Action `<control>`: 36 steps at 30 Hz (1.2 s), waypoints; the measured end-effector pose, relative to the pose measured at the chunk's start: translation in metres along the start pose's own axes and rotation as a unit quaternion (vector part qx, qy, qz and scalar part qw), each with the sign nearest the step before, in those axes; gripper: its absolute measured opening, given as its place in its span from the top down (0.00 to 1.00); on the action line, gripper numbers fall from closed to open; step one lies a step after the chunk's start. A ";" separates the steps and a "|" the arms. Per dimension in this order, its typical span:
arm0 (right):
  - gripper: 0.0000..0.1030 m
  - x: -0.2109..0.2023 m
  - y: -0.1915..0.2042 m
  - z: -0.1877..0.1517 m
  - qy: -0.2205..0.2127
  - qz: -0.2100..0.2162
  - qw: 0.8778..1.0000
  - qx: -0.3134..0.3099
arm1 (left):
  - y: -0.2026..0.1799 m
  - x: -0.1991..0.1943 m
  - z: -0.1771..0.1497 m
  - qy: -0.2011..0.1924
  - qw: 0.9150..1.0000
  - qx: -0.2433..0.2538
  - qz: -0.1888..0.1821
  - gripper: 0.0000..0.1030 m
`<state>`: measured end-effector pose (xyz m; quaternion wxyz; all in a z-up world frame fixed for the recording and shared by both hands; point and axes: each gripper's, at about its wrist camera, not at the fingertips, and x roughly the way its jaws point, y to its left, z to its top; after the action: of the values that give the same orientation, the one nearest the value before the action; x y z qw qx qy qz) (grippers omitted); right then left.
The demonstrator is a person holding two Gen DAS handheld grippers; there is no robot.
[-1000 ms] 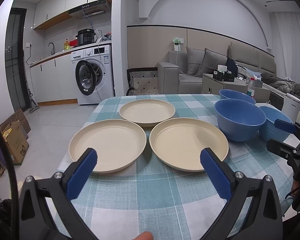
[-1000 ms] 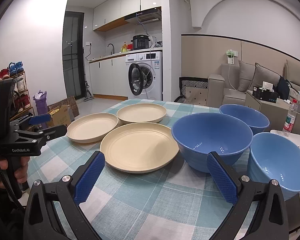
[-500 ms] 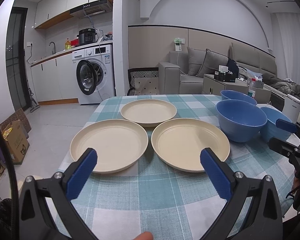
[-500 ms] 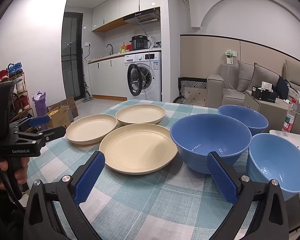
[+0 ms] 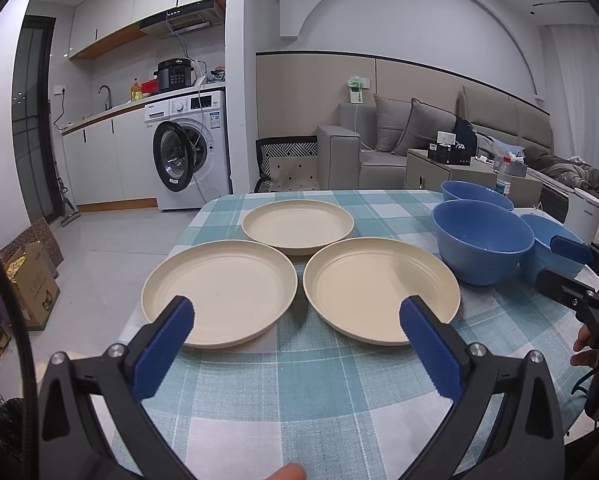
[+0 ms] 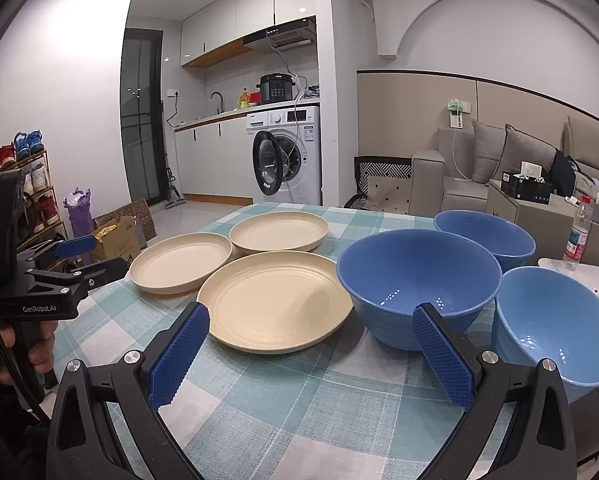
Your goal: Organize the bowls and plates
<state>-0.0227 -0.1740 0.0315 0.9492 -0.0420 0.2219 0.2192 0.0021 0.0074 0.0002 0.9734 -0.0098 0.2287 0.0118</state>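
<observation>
Nothing stacked yet.
Three plates (image 5: 219, 292), three bowls (image 6: 417, 280) lying separate; left gripper (image 5: 295, 318), right gripper (image 6: 311, 340) spread, empty.

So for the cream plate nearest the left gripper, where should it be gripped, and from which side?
Best bet is the raised near rim of the near-left plate, approached low from the table's front edge. The plate lies flat and shallow, so only its upturned lip offers something to pinch. The left gripper is open and empty, already facing that edge, and the neighbouring plate sits clear of it.
</observation>
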 end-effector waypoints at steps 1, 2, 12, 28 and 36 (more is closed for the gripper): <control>0.00 0.000 0.001 0.000 -0.001 -0.001 1.000 -0.002 | 0.000 0.000 0.000 0.000 1.000 0.000 0.000 0.00; 0.00 0.000 0.001 0.000 -0.001 -0.001 1.000 -0.004 | 0.001 0.000 0.000 0.000 1.000 0.000 0.000 0.00; 0.00 0.005 0.006 0.006 0.004 0.005 1.000 -0.009 | 0.006 0.000 0.003 0.000 1.000 0.000 0.005 0.00; 0.00 0.013 0.015 0.026 0.000 0.014 1.000 -0.021 | 0.009 0.006 0.009 -0.003 1.000 0.004 0.018 0.00; 0.00 0.019 0.019 0.040 0.006 0.022 1.000 -0.019 | 0.022 0.007 0.029 -0.013 1.000 -0.003 0.017 0.00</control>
<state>0.0005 -0.1422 0.0592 0.9417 -0.0568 0.2244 0.2440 0.0209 0.0302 0.0226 0.9759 -0.0090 0.2162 0.0294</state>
